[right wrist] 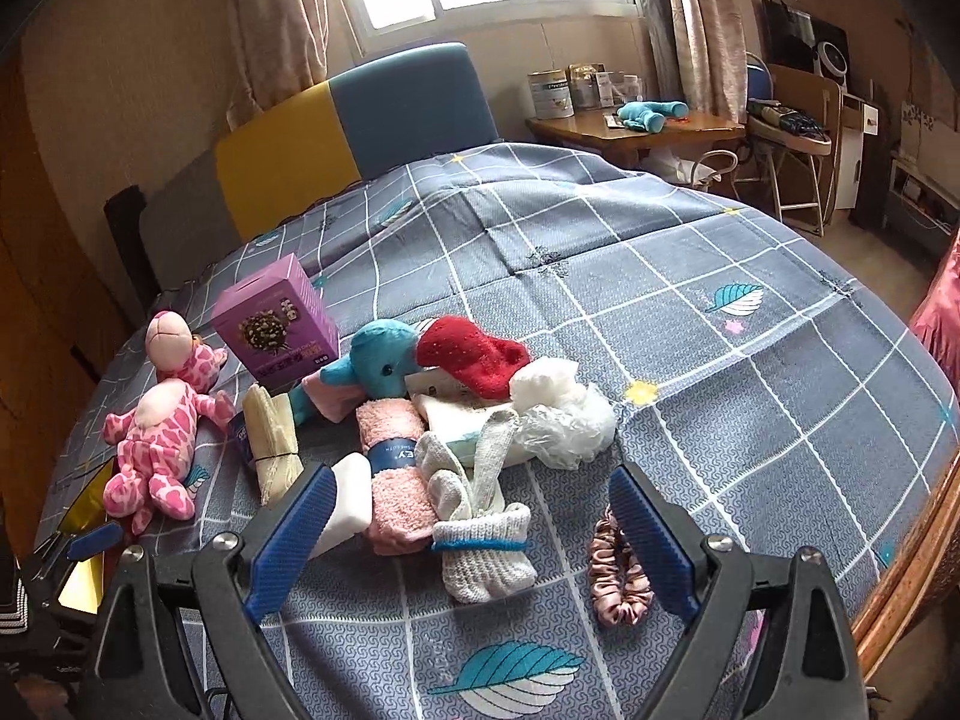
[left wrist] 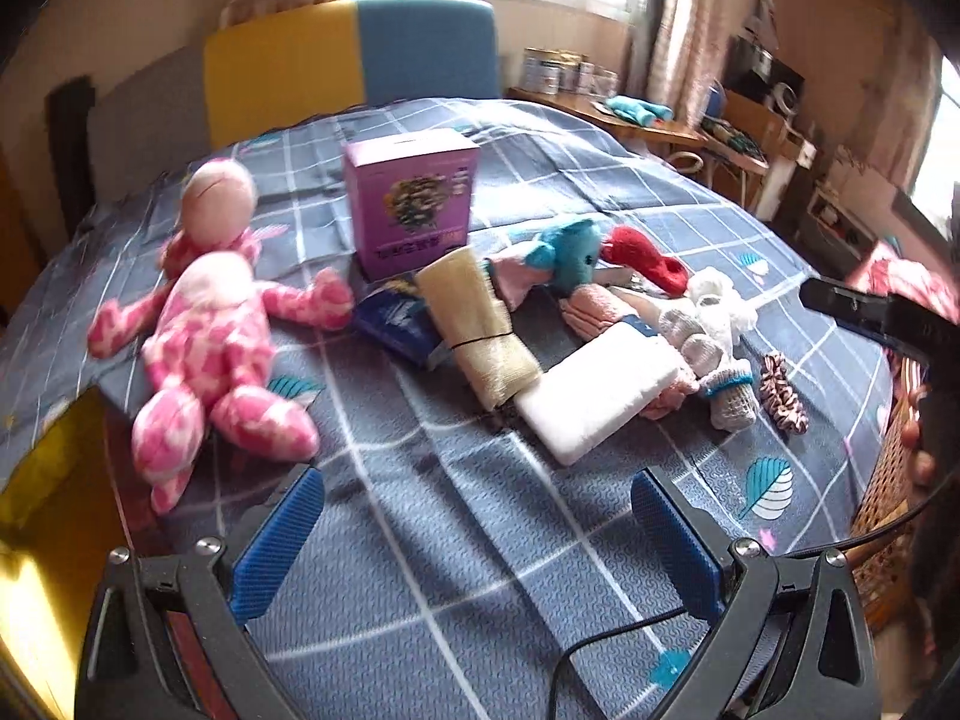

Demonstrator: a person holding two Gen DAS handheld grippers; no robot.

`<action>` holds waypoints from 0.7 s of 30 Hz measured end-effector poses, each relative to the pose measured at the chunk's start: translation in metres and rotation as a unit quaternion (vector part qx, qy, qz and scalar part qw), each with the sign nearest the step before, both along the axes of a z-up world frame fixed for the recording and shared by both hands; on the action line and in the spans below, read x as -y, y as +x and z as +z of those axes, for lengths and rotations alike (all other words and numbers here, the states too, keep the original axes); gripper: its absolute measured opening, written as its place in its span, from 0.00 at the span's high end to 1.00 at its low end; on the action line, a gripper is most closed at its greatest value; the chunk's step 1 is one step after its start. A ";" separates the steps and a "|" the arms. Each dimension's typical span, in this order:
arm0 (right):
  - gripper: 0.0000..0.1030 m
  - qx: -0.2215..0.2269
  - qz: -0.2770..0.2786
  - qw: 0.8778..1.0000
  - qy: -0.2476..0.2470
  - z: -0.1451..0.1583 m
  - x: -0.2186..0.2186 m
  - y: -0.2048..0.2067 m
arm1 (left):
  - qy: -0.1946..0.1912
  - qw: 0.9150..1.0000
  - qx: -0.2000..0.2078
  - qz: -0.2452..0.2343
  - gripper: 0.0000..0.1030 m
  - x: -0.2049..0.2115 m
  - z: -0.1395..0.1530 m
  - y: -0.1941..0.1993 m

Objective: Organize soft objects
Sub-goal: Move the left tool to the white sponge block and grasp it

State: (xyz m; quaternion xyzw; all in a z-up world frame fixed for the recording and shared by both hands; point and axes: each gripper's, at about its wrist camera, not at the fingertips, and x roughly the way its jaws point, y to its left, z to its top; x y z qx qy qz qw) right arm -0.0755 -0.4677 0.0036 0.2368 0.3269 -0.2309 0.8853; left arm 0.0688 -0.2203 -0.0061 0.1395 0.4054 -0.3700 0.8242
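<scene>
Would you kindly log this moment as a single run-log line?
left tool: open, empty | right tool: open, above white sock | soft pile on bed, unsorted | purple box: upright

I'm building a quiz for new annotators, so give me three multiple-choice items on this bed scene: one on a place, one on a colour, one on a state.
1. Where does the pink plush toy lie relative to the purple box in the left wrist view?
A. To its left
B. On top of it
C. Inside it

2. What colour is the plush elephant in the pile?
A. Yellow
B. Teal blue
C. Black

3. How do the two grippers stand?
A. Both shut on socks
B. Left shut on the box, right open
C. Both open and holding nothing

Answers:
1. A, since the toy sprawls on the bedspread left of the box.
2. B, its head and ear are teal blue.
3. C, the left gripper and right gripper show blue pads spread wide with nothing between them.
</scene>
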 end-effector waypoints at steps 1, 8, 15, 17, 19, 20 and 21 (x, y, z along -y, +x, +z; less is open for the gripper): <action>0.09 0.003 0.000 1.000 0.001 -0.002 0.003 0.000 | 0.004 1.000 0.007 -0.011 0.00 0.007 -0.001 -0.001; 0.09 0.060 0.005 0.998 0.029 0.002 0.011 -0.009 | 0.058 0.983 0.072 -0.160 0.01 0.072 -0.016 -0.019; 0.09 0.109 -0.020 0.989 0.101 -0.005 0.031 -0.027 | 0.103 0.963 0.083 -0.236 0.12 0.126 -0.043 -0.013; 0.09 0.116 -0.030 0.985 0.127 -0.009 0.039 -0.030 | 0.110 0.960 0.075 -0.245 0.15 0.136 -0.051 -0.008; 0.09 0.121 -0.036 0.982 0.144 -0.013 0.043 -0.032 | 0.114 0.958 0.070 -0.252 0.15 0.145 -0.058 -0.002; 0.09 0.122 -0.036 0.980 0.150 -0.014 0.045 -0.032 | 0.114 0.958 0.068 -0.256 0.15 0.149 -0.060 0.000; 0.09 0.121 -0.039 0.980 0.154 -0.015 0.046 -0.033 | 0.113 0.957 0.064 -0.259 0.15 0.152 -0.062 0.001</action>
